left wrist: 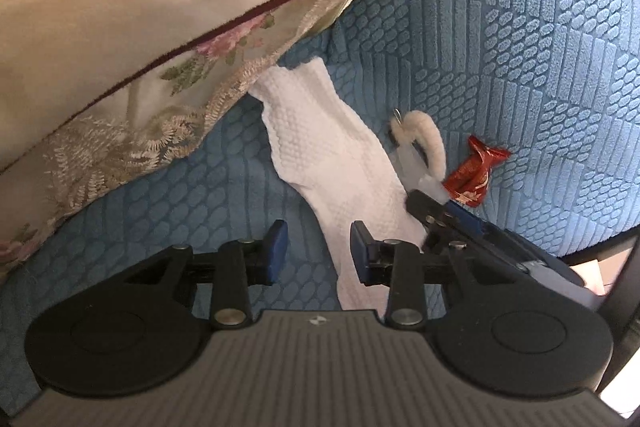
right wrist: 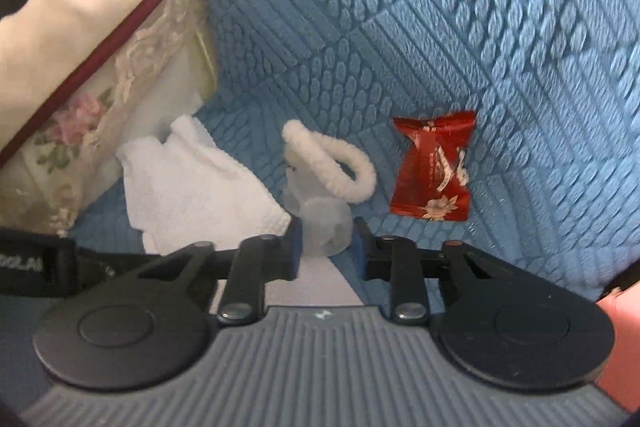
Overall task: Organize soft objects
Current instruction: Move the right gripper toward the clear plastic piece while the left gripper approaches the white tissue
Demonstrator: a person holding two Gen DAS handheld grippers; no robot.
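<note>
Right wrist view puts the thing I'm working on dead centre: a frosted, translucent little piece (right wrist: 326,227) with a white fuzzy loop (right wrist: 340,159) rising from it toward twelve o'clock. My right gripper (right wrist: 326,241) has its jaws at either flank of that frosted body. The picture is smeared, so I think the pads are touching it but I cannot tell for sure that they pinch it.

At nine o'clock from it lies a white waffle-textured cloth (right wrist: 192,183), rumpled, its far end tucked under the floral cushion (right wrist: 80,39) that fills the ten o'clock corner. At three o'clock, just beside the loop but apart from it, sits a red candy wrapper (right wrist: 434,167). All of it rests on the blue textured sofa cover (right wrist: 400,27).

From the left wrist view, my left gripper (left wrist: 319,249) is spread partway with nothing between its pads; the cloth (left wrist: 332,147) runs past its right finger. The right gripper (left wrist: 436,211) shows at three o'clock, nose against the loop (left wrist: 428,143).

By my reckoning the tidying is barely begun: cloth, loop piece and wrapper (left wrist: 472,171) are all loose on the seat, and every one is yet to be gathered.
</note>
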